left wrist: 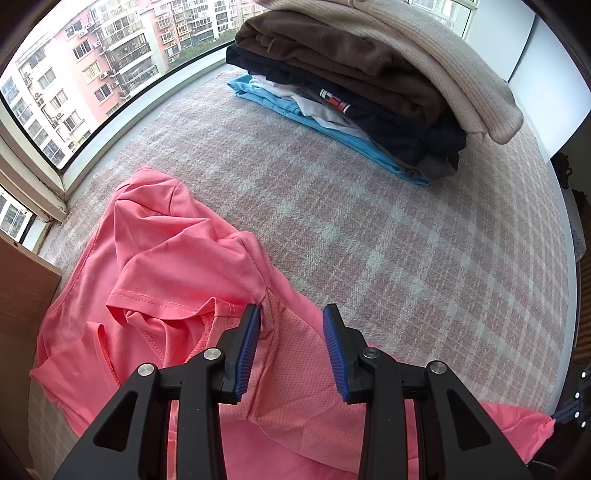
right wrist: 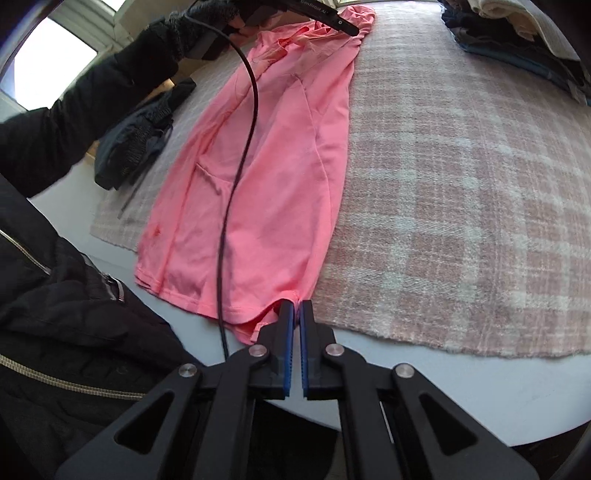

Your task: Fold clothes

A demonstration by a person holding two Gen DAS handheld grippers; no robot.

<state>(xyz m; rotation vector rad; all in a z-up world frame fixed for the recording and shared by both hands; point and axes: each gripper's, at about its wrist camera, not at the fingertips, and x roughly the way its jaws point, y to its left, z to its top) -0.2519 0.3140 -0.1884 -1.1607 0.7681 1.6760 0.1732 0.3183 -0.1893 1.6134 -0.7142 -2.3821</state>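
A pink T-shirt (right wrist: 273, 177) lies stretched lengthwise on a pink plaid blanket (right wrist: 461, 192). My right gripper (right wrist: 296, 308) is shut on the shirt's hem corner near the blanket's front edge. In the left wrist view the shirt's sleeve and collar end (left wrist: 166, 251) lies bunched and wrinkled. My left gripper (left wrist: 291, 317) is open above the mesh-textured part of the shirt, with no cloth between its blue pads (left wrist: 247, 354). In the right wrist view the left gripper (right wrist: 332, 18) shows at the shirt's far end, held by a gloved hand (right wrist: 199, 26).
A stack of folded clothes (left wrist: 369, 85) sits at the far side of the blanket (left wrist: 369, 229). A dark garment (right wrist: 140, 136) lies left of the shirt. A black cable (right wrist: 236, 166) hangs over the shirt. A window (left wrist: 92, 55) borders the far left; the person's black jacket (right wrist: 55, 325) is near.
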